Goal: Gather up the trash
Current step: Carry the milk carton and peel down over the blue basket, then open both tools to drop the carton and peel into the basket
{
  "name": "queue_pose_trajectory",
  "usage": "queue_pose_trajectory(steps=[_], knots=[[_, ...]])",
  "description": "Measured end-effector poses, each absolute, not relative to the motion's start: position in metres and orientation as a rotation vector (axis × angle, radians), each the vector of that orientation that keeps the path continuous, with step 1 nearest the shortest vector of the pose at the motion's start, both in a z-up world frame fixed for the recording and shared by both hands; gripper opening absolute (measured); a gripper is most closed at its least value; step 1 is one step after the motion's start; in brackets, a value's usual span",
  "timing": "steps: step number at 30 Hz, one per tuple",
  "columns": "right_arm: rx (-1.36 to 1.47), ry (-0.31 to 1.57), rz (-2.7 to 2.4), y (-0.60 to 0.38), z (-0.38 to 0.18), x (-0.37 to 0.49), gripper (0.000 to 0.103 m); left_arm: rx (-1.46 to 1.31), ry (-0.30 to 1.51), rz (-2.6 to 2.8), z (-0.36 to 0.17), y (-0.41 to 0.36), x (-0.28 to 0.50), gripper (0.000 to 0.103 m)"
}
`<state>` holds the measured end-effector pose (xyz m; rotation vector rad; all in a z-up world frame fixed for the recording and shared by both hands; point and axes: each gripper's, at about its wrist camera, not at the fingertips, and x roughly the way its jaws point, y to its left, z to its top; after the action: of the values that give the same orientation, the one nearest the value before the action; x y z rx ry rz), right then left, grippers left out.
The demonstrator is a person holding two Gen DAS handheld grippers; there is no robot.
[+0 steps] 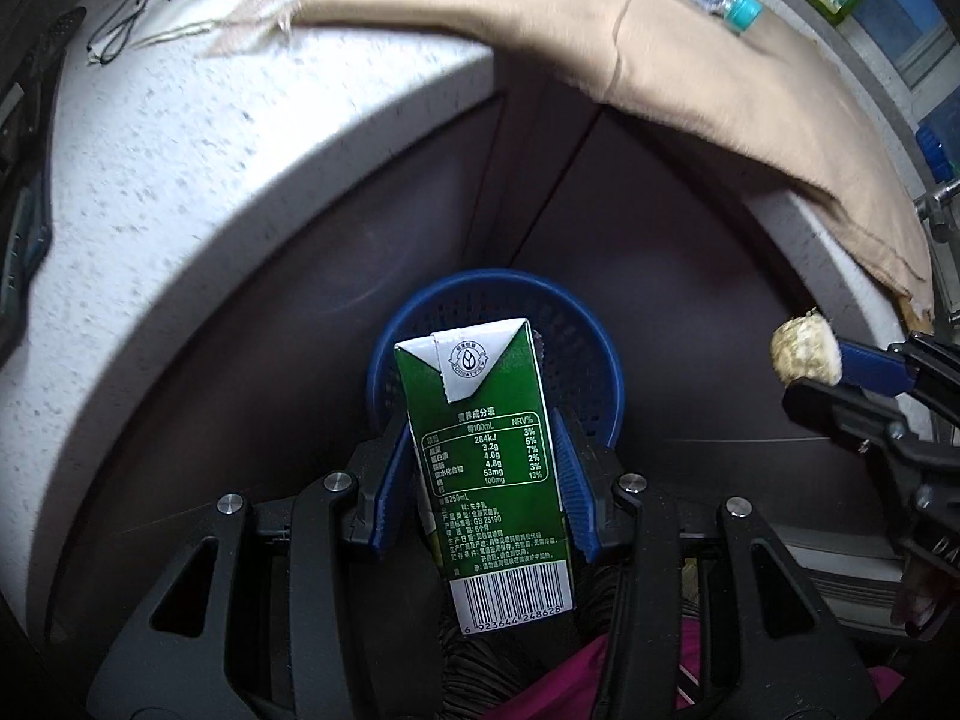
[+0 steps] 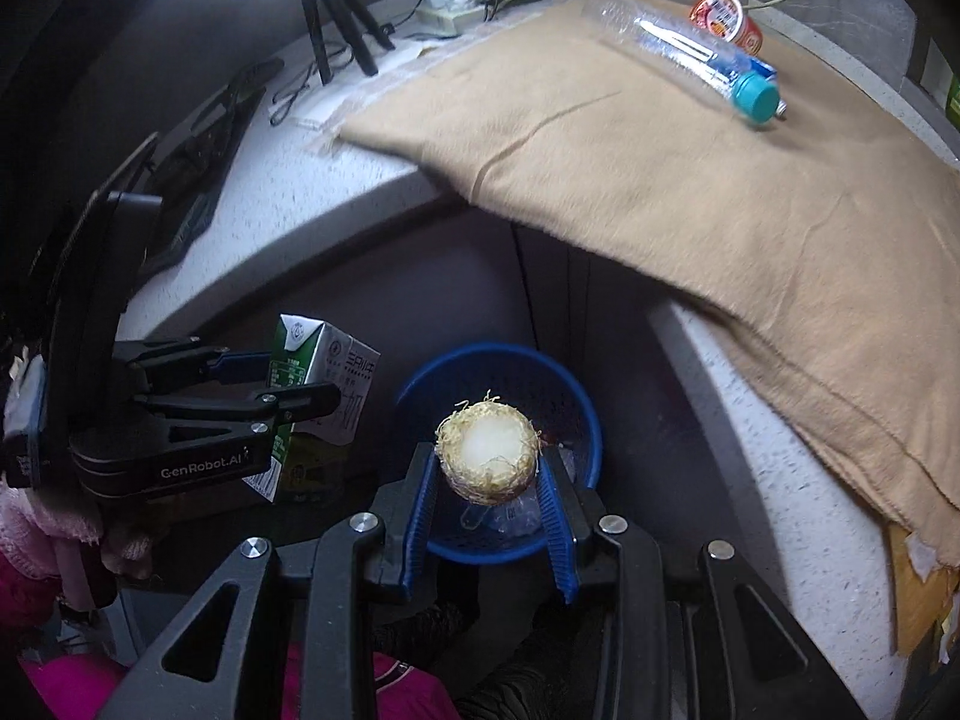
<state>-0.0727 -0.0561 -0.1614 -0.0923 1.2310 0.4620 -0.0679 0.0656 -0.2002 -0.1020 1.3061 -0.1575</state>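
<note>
Risk lies in the drop: released off-centre, the milk carton [image 1: 489,456] could strike the blue basket's [image 1: 606,354] rim and land on the floor beside it. Both grippers point steeply down above the basket. The left gripper [image 1: 485,468] has its jaws pinching the carton; the right gripper [image 2: 486,480] has its jaws pinching a corn cob piece [image 2: 487,449]. A plastic bottle [image 2: 690,51] lies on the tabletop beyond the basket.
</note>
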Motion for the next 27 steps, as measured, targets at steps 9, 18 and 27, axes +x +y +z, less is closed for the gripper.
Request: queue_pose_trajectory(steps=[9, 18, 27], knots=[[-0.147, 1.272, 0.466, -0.042, -0.193, -0.068, 0.034, -0.104, 1.354, -0.170, -0.228, 0.062, -0.067, 0.045], [-0.145, 1.320, 0.461, -0.039, -0.217, -0.054, 0.034, -0.108, 1.385, -0.135, -0.241, 0.067, -0.056, 0.045], [-0.128, 1.327, 0.453, -0.043, -0.222, -0.046, 0.034, -0.103, 1.384, -0.128, -0.247, 0.066, -0.058, 0.045]])
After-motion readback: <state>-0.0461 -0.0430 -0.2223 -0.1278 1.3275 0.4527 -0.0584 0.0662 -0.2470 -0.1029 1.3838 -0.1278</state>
